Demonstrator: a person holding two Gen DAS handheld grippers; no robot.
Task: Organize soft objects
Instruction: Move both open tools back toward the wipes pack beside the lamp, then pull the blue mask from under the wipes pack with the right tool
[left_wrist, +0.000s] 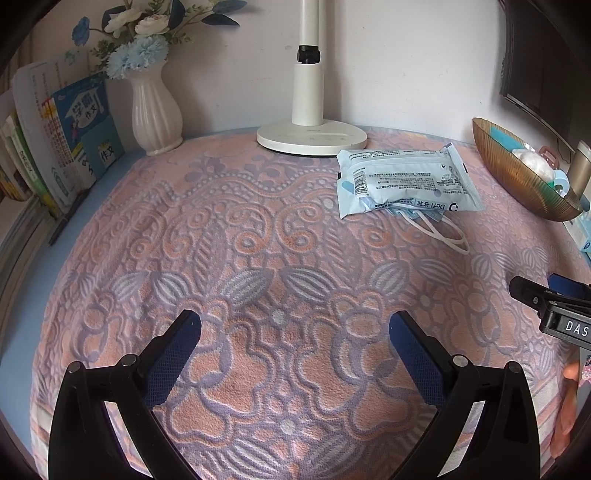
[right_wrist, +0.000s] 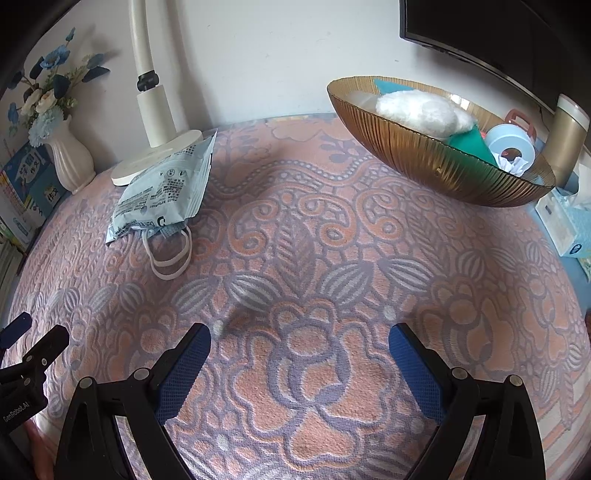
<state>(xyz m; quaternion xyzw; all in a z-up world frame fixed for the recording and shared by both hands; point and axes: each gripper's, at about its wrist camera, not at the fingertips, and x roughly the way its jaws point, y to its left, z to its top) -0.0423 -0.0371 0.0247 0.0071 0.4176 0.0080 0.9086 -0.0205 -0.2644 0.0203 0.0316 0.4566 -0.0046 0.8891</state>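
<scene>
Left gripper had its fingers spread wide, nothing between them, hovering over the patterned cloth on the table. Right gripper same: fingers apart, empty, above the cloth. Pale blue mask packet lay flat on the cloth toward the back, one corner just beside or touching the white lamp base; in the right wrist view that corner overlapped the base. White ear loops of a mask stuck out from the packet's near end onto the cloth. Gold ribbed bowl sat at the back right, well apart from the packet, holding a white fluffy item, something teal and a pale blue tape roll. White vase with blue flowers stood back left next to upright books. Tissue box sat just beside the bowl at far right.
</scene>
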